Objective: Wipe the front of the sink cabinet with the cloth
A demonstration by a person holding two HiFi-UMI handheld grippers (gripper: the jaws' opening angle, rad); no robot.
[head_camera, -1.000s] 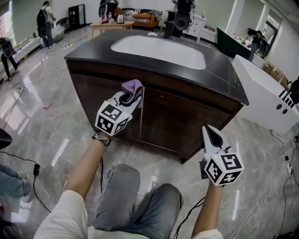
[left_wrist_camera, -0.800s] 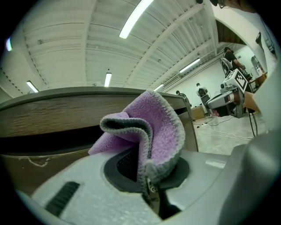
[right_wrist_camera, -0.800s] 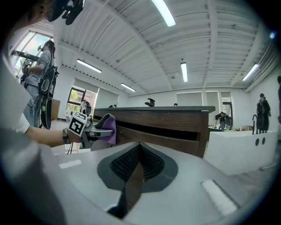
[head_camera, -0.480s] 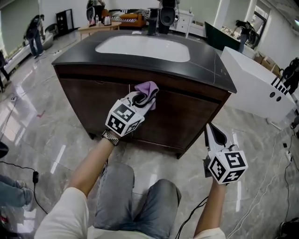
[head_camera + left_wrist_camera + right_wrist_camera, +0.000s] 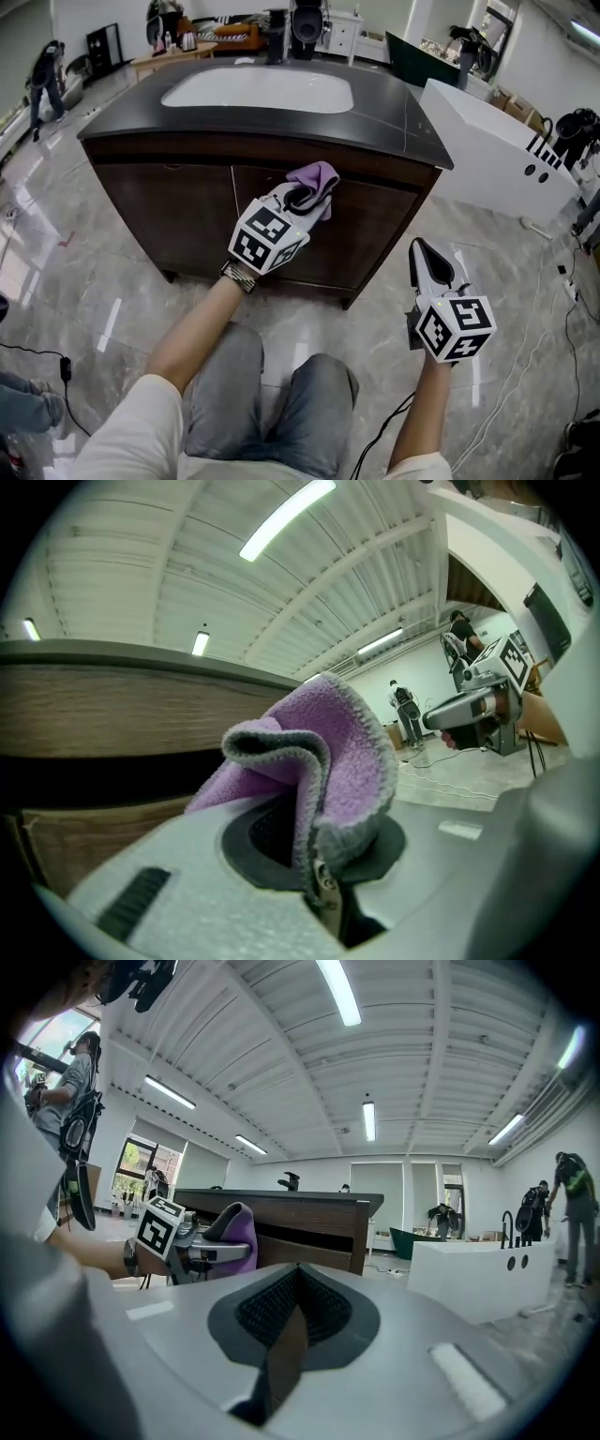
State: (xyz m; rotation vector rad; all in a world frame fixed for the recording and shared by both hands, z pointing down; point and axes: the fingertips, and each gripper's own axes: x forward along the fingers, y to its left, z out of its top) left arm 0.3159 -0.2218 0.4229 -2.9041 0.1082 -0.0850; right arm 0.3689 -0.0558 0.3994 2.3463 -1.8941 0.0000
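A dark wood sink cabinet with a black countertop and a white basin stands before me. My left gripper is shut on a purple cloth with a grey edge and holds it against the top of the cabinet's front, right of the door seam. In the left gripper view the cloth bulges out of the shut jaws just below the countertop's underside. My right gripper is shut and empty, held low to the right, apart from the cabinet. The right gripper view shows the cabinet and the cloth from the side.
A white bathtub stands close to the cabinet's right. Black cables lie on the glossy tiled floor at left and right. My knees are below the grippers. People and furniture are far behind the cabinet.
My left gripper has slid the cloth to the right along the top of the cabinet front, from the left door past the seam. My right gripper stayed low on the right.
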